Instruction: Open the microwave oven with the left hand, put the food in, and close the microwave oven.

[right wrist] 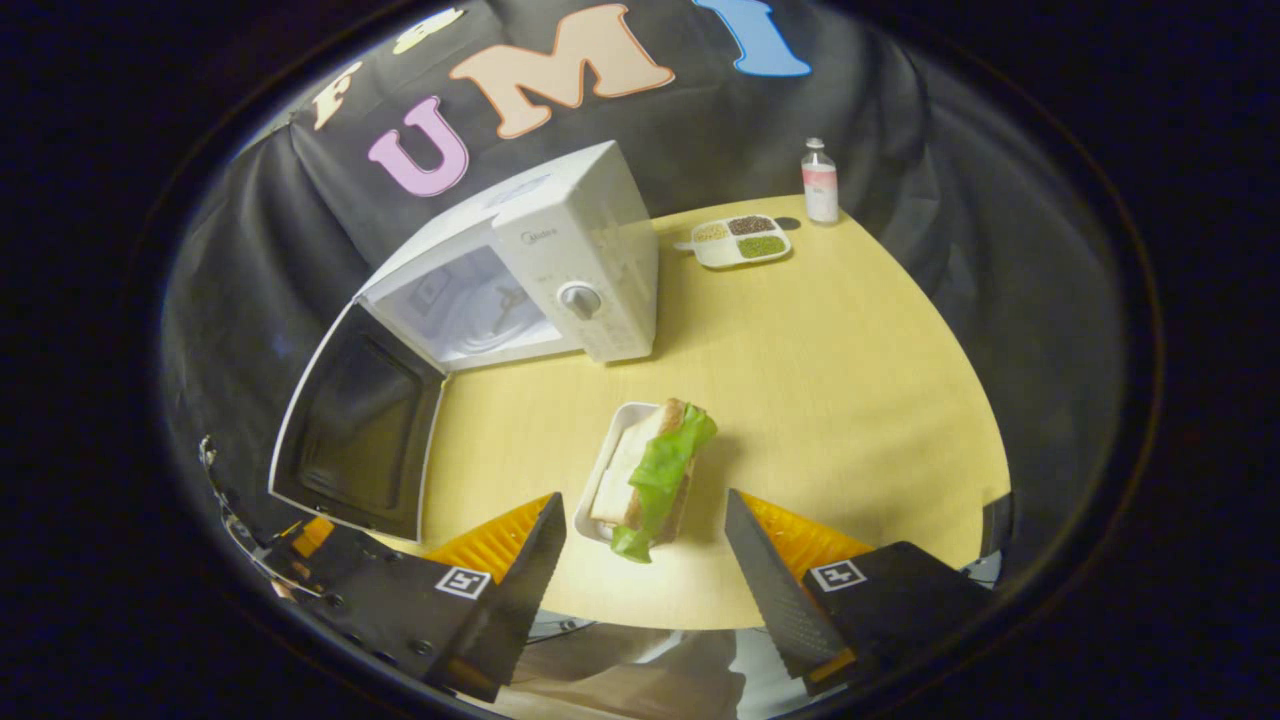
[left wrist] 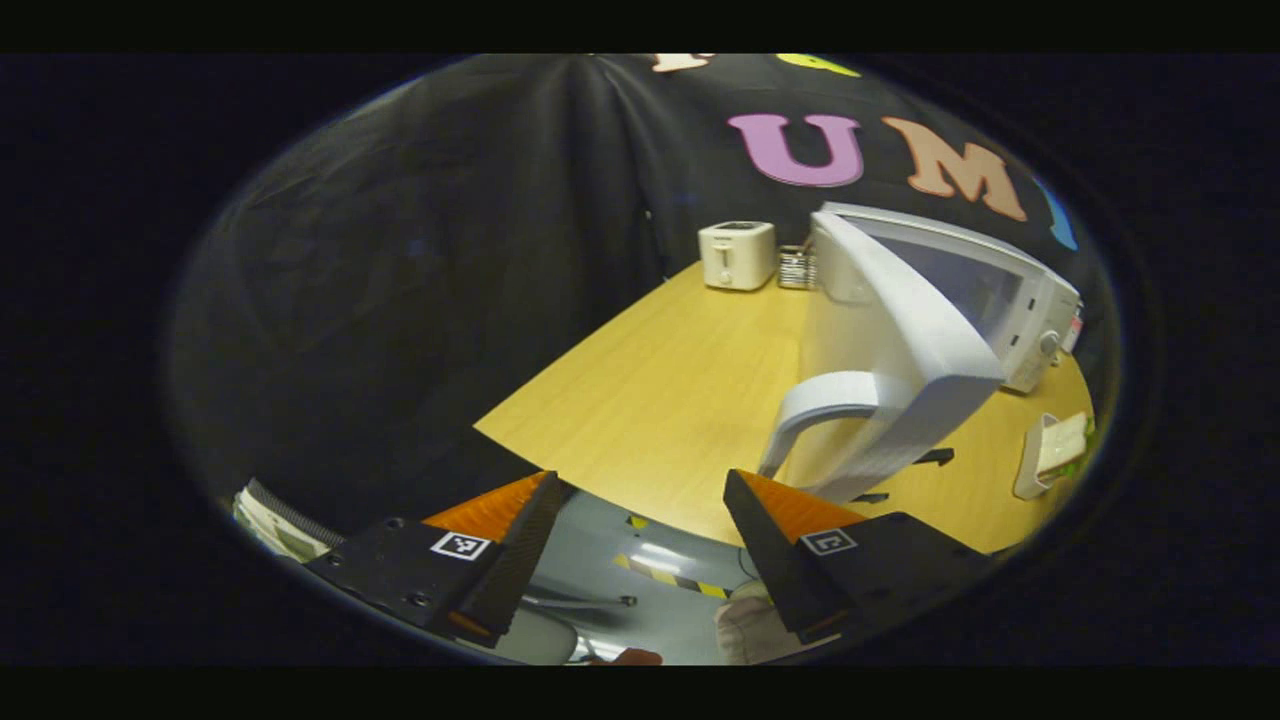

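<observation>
Pale wooden table [right wrist: 830, 400] backed by black cloth wall [left wrist: 420, 250].

Left gripper view: left gripper [left wrist: 640, 500] spread wide, holding nothing, hanging over the near table edge with grey floor [left wrist: 650, 560] between the fingers. Just beyond the right-hand finger [left wrist: 765, 540], close to but apart from it, microwave door [left wrist: 900, 360] swung open and seen edge-on, curved white handle [left wrist: 825, 400] toward the fingertip. Microwave [left wrist: 1010, 300] body behind the door, off to the right of the fingers. Far ahead, between the two fingers' lines, white toaster [left wrist: 737, 255] at the back of the table, with a small dark rack [left wrist: 796, 268] just beside it. Far right of the fingers, sandwich tray [left wrist: 1045, 455] seen small.

Right gripper view: right gripper [right wrist: 645, 510] likewise wide open and empty. Sandwich [right wrist: 655, 470] with green lettuce lying on the white sandwich tray [right wrist: 612, 450], directly ahead and between the two fingertips, nearer the left-hand finger [right wrist: 525, 560], touched by neither. Beyond and left of the left-hand finger, microwave [right wrist: 590, 260] with door [right wrist: 355, 430] hanging fully open, bare white cavity [right wrist: 470, 310] exposed. Far ahead of the right-hand finger [right wrist: 765, 570], divided dish [right wrist: 740, 240] of grains and a small bottle [right wrist: 820, 182] near the table's back edge.
</observation>
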Action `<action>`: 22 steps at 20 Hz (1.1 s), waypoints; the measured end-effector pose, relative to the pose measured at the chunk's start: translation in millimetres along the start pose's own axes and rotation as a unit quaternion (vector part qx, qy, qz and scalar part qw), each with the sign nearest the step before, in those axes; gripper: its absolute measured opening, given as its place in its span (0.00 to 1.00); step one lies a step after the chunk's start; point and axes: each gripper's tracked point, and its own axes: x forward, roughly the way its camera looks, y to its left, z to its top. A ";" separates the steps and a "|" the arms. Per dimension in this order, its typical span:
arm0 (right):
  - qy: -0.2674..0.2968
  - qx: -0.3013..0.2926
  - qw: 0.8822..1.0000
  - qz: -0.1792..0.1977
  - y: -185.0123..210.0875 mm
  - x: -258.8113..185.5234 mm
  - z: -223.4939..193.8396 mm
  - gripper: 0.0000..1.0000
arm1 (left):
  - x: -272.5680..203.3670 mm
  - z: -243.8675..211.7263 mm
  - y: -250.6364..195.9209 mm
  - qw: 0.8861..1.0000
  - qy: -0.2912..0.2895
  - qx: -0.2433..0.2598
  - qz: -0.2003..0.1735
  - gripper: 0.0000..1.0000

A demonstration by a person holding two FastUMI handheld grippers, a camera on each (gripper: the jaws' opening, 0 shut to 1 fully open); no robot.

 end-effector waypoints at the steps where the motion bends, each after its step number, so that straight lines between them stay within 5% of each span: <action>1: 0.003 0.000 1.000 0.002 -0.9 4.6 0.3 1.00 | -1.4 5.9 11.6 1.000 -0.007 -0.023 0.016 0.96; 7: 0.045 -0.003 0.999 0.013 -5.1 29.7 -9.4 0.99 | -37.6 23.3 35.2 0.993 -0.045 -0.088 0.060 0.96; 16: 0.122 0.032 0.991 0.044 -6.4 70.0 -23.0 0.98 | -107.7 29.5 4.2 0.983 -0.093 -0.137 0.076 0.96; 22: 0.160 0.104 0.979 0.069 0.8 91.4 -26.6 0.76 | -122.8 19.3 -5.5 0.980 -0.087 -0.160 0.081 0.95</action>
